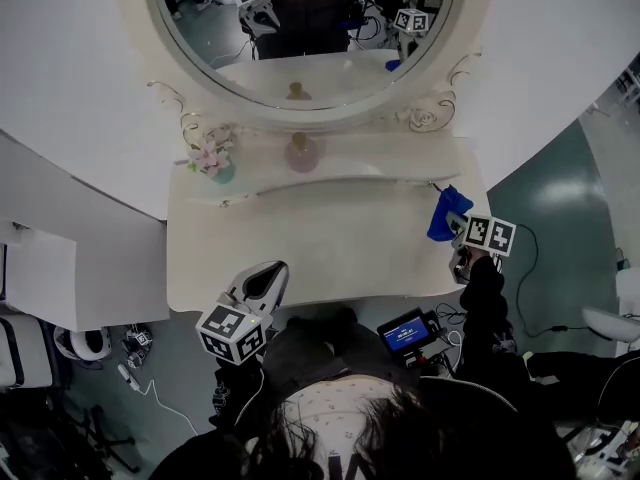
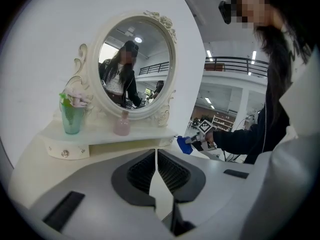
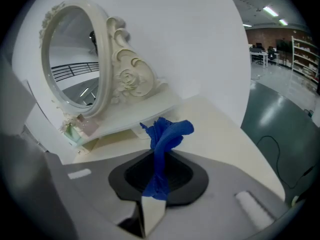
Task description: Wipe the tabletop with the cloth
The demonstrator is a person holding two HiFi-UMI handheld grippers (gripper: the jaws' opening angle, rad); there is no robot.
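The cream tabletop (image 1: 330,243) of a dressing table lies below me. A bunched blue cloth (image 1: 443,216) hangs over its right end, and my right gripper (image 1: 457,230) is shut on it. In the right gripper view the cloth (image 3: 166,132) sticks up from between the pads (image 3: 185,176), a little above the tabletop (image 3: 225,129). My left gripper (image 1: 264,282) sits at the table's front left edge, shut with nothing in it. In the left gripper view its pads (image 2: 172,171) meet over the tabletop (image 2: 30,159), and the blue cloth (image 2: 183,144) shows far off.
An oval mirror (image 1: 300,28) in a carved frame stands at the back. On the raised shelf (image 1: 400,153) under it are a green vase of flowers (image 1: 215,160) and a pink bottle (image 1: 302,153). A small screen device (image 1: 405,333) and cables lie on the floor.
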